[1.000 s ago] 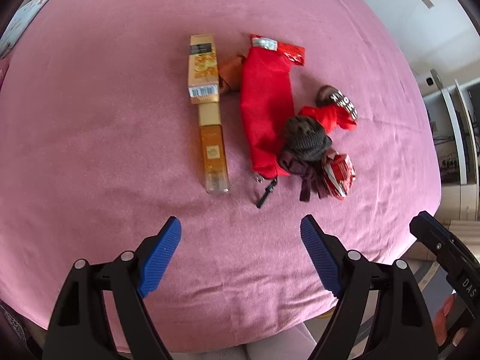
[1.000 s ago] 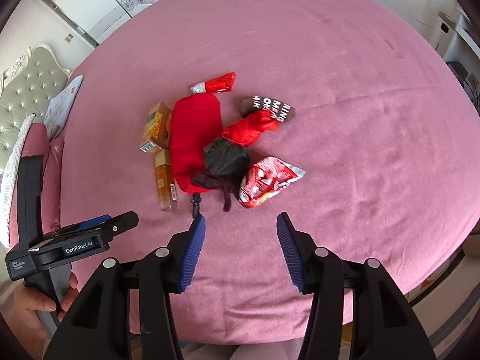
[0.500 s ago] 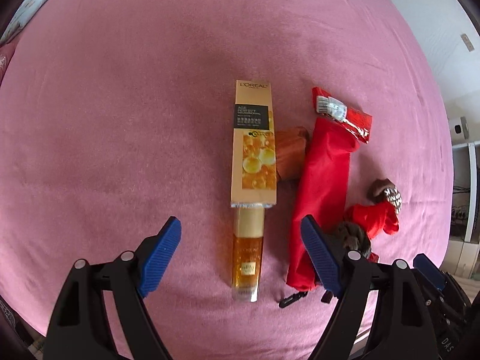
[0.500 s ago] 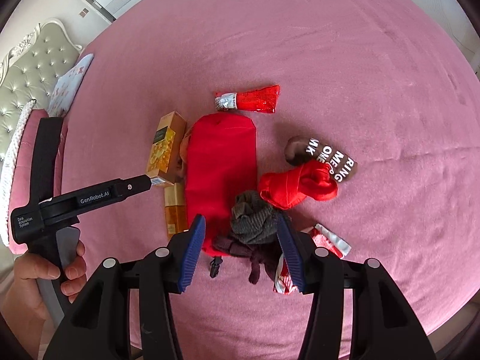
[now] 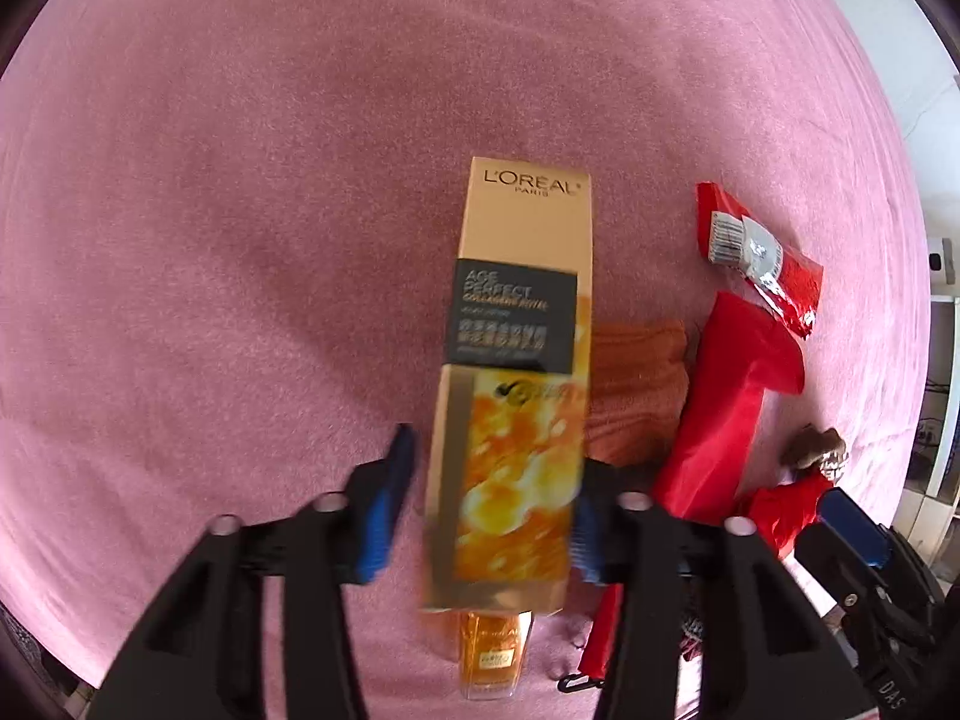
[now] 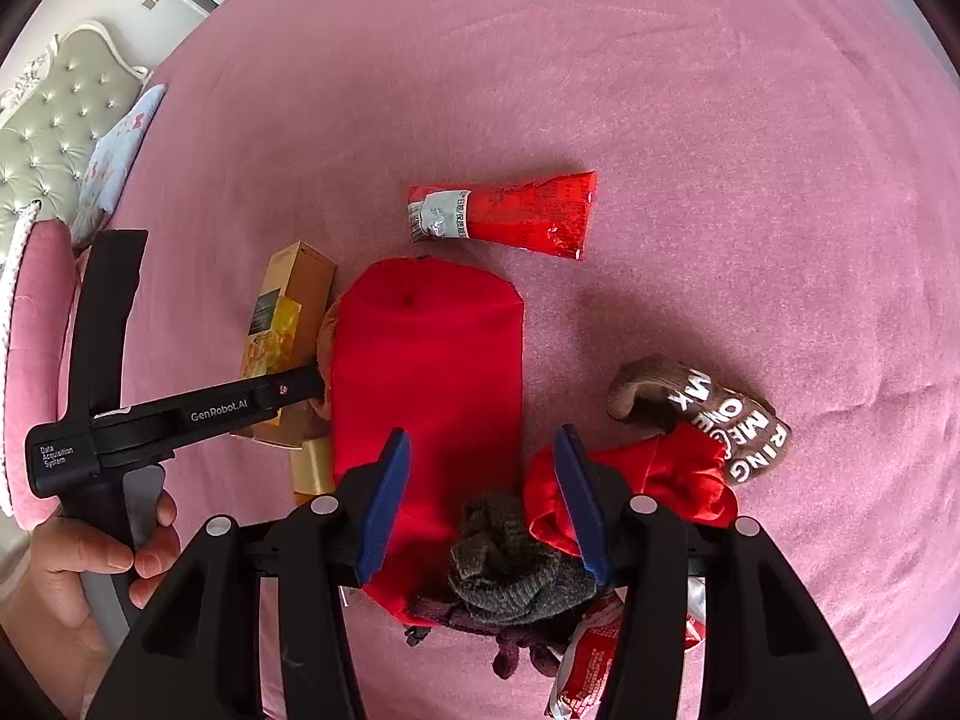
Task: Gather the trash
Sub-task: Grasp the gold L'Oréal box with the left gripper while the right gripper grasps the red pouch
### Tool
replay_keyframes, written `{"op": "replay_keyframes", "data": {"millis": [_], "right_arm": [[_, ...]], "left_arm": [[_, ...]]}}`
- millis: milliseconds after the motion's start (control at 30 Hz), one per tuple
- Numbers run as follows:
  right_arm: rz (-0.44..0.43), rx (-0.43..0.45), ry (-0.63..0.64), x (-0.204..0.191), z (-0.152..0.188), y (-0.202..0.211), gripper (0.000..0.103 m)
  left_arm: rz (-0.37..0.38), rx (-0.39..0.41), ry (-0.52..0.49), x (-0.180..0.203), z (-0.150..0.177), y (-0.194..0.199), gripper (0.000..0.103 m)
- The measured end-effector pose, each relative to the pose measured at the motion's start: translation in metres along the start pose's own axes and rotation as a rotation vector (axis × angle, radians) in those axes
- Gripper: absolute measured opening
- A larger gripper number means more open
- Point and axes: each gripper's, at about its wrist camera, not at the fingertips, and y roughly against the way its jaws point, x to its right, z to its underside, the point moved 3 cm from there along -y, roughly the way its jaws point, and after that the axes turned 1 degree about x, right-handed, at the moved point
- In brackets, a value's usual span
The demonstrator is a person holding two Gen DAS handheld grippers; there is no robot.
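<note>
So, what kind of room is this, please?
Most likely a bedroom. The things lie on a wide pink bedspread, and in the right wrist view a tufted headboard with a pillow stands at the far left.

Your left gripper [image 5: 489, 507] is motion-blurred, so you cannot tell whether its pads touch the gold carton [image 5: 516, 384]; the carton's lower print is smeared too. The carton hides the top of the amber bottle [image 5: 491, 654]. In the right wrist view, your right gripper's fingers cover part of the dark knit bundle [image 6: 510, 564], and the crumpled red wrapper [image 6: 591, 660] runs off the bottom edge.
</note>
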Motion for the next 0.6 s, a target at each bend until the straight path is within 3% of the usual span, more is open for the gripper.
{"op": "replay_keyframes", "data": {"millis": [300, 433, 600], "right_arm": [[-0.017, -0.011, -0.005, -0.002, -0.014, -0.017, 0.050], [-0.015, -0.014, -0.010, -0.003, -0.022, -0.031, 0.057], [-0.033, -0.066, -0.070, 0.004, -0.022, -0.058, 0.057]], "left_arm": [[0.061, 0.041, -0.016, -0.014, -0.009, 0.013, 0.038], [0.108, 0.080, -0.001, -0.028, -0.002, 0.034, 0.038], [0.141, 0.102, 0.023, -0.048, 0.010, 0.046, 0.038]]}}
